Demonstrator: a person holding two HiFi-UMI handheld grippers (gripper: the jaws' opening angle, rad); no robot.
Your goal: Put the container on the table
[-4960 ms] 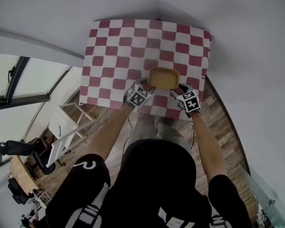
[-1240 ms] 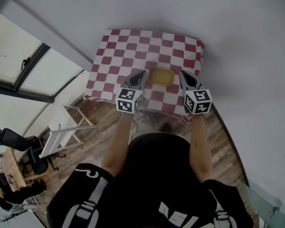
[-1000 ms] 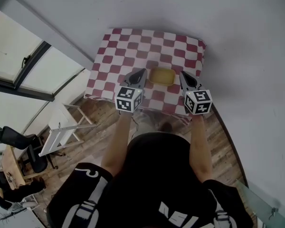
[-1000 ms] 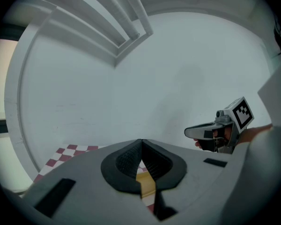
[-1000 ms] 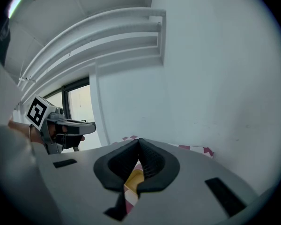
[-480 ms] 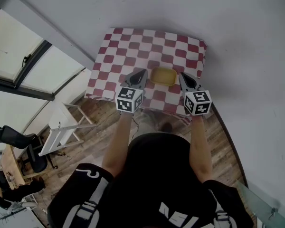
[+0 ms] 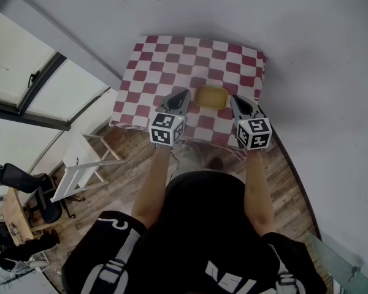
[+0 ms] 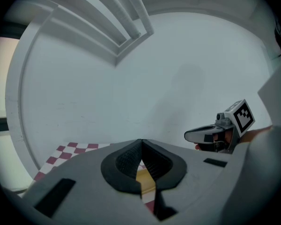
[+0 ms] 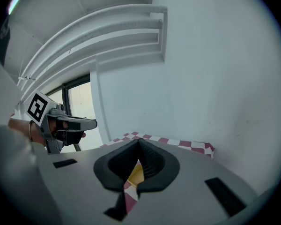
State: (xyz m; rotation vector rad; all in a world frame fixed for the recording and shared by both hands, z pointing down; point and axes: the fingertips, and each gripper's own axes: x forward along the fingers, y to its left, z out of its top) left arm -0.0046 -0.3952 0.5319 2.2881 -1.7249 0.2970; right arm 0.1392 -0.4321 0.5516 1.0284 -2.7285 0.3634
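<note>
1. Hovering over the near edge of the bench (image 7: 172, 54), the left gripper (image 7: 184, 94) and right gripper (image 7: 235, 99) were held with jaws pressed together, empty.
2. The yellow container (image 7: 210, 97) was seen resting on the bench between them, gripped by neither.
3. A white wall (image 7: 306, 29) was seen beyond.

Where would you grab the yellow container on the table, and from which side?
Probably by the rim at its short ends, one gripper from each side. The container is a shallow open oblong lying crosswise on the table, and the shut left gripper and right gripper flank those ends.
</note>
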